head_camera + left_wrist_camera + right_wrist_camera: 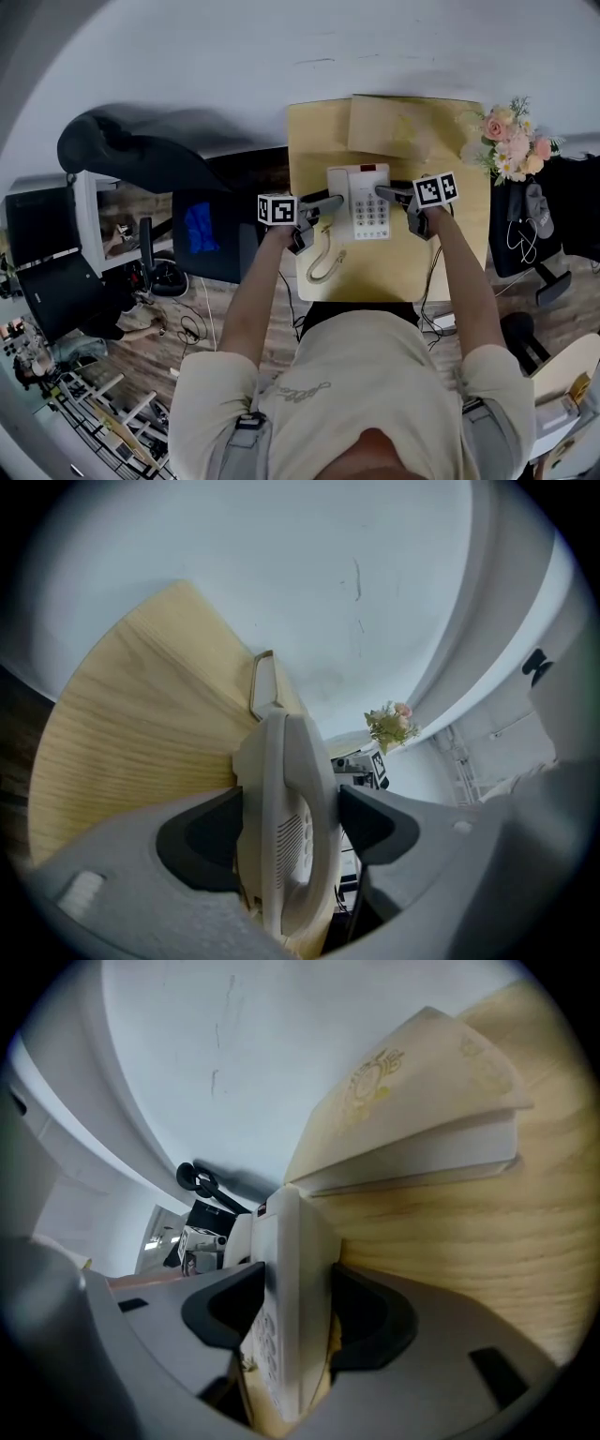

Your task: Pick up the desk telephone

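Pale wood-grain desk top (398,267) is carrying the white desk telephone (361,200), which is lying flat near the desk's middle with its keypad (371,214) facing up and its handset (338,197) sitting in the cradle on the left side. A coiled cord (323,262) is trailing from the telephone toward the person. A tan closed book (403,127) is lying behind the telephone, and a bunch of pink flowers (514,145) is standing at the desk's far right corner.

The left gripper (333,199) is reaching in from the left. Its jaws are standing apart, straddling the handset side of the telephone, with the pads just beside it rather than pressing on it. The right gripper (386,192) is reaching in from the right. Its jaws are likewise standing apart around the keypad edge of the telephone.
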